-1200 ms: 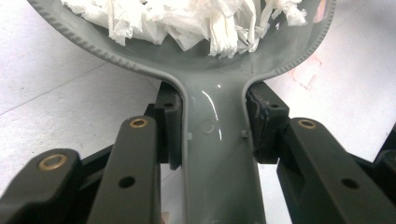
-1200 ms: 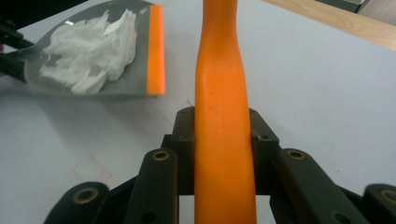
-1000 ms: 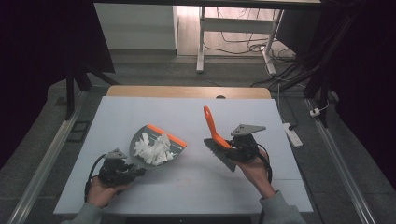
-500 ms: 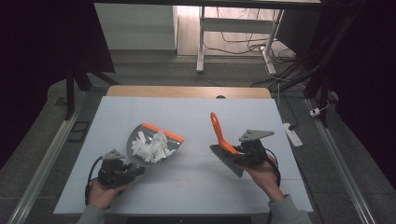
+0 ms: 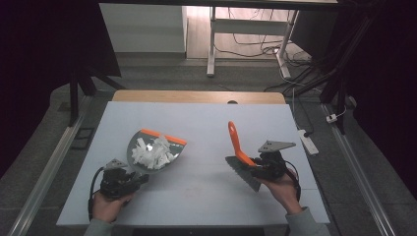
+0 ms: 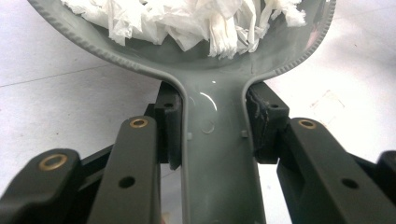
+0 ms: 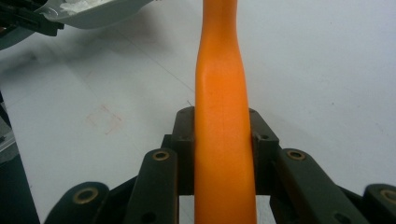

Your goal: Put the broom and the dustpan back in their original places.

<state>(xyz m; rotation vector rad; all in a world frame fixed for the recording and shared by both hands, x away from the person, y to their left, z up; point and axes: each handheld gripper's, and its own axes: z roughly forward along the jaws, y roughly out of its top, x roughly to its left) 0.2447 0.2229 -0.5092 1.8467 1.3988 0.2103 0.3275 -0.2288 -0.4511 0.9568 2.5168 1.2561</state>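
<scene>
A grey dustpan (image 5: 155, 153) with an orange front lip holds several scraps of white paper (image 5: 153, 150). My left gripper (image 5: 129, 180) is shut on the dustpan's grey handle (image 6: 215, 140), one pad pressed on each side. At the right of the table my right gripper (image 5: 254, 164) is shut on the orange handle (image 7: 223, 121) of a brush (image 5: 238, 147). The handle slants up and away, and the grey bristle head (image 5: 243, 172) hangs just over the table. The dustpan (image 7: 88, 11) also appears far off in the right gripper view.
The table (image 5: 206, 128) has a pale blue-grey top with a wooden strip (image 5: 196, 96) along its far edge. A white power strip (image 5: 307, 139) lies on the floor off its right side. A metal rail (image 5: 46, 177) runs along the left.
My right hand has carried the brush to the right and a little lower, toward the table's right side. The left hand and the dustpan have stayed where they were.
</scene>
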